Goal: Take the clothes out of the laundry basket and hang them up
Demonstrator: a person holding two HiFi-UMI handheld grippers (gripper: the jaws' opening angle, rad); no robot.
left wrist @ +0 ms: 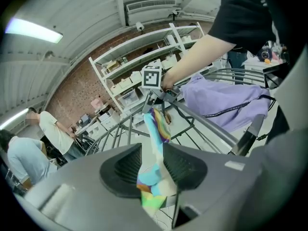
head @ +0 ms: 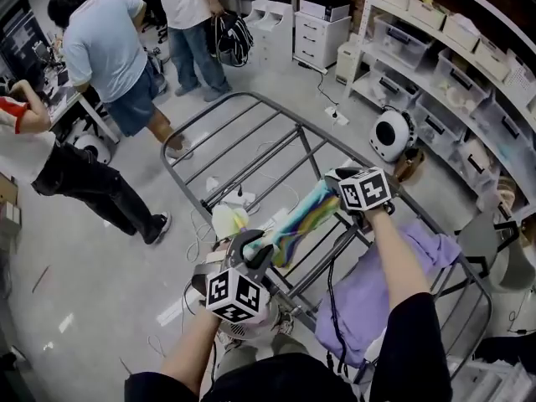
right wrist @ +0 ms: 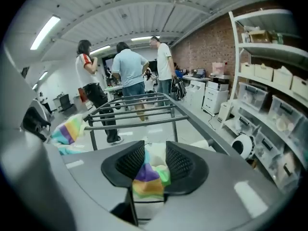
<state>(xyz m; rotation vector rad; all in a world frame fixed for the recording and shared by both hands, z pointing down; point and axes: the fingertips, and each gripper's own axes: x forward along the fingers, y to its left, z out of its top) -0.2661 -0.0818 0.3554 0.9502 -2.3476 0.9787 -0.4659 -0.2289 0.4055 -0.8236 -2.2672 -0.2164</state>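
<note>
So the person is holding a rainbow sock (head: 297, 224) stretched out between both grippers, hovering it over the near left edge of the drying rack (head: 219, 154). The left gripper (head: 254, 254) is pinching one end, with its jaws only a little apart and the cloth squeezed between the pads. The right gripper (head: 337, 193) is doing the same at the other end, jaws narrowly parted and stuffed with bunched fabric. Pretty sure they're pulling it out long like that so it's going over a rail flat instead of landing in a wad. A purple garment (head: 377, 283) is draping over the rack's near right corner, so the sock is lining up just beside it over free rails. My guess is lowering it onto a rail is coming next.
</note>
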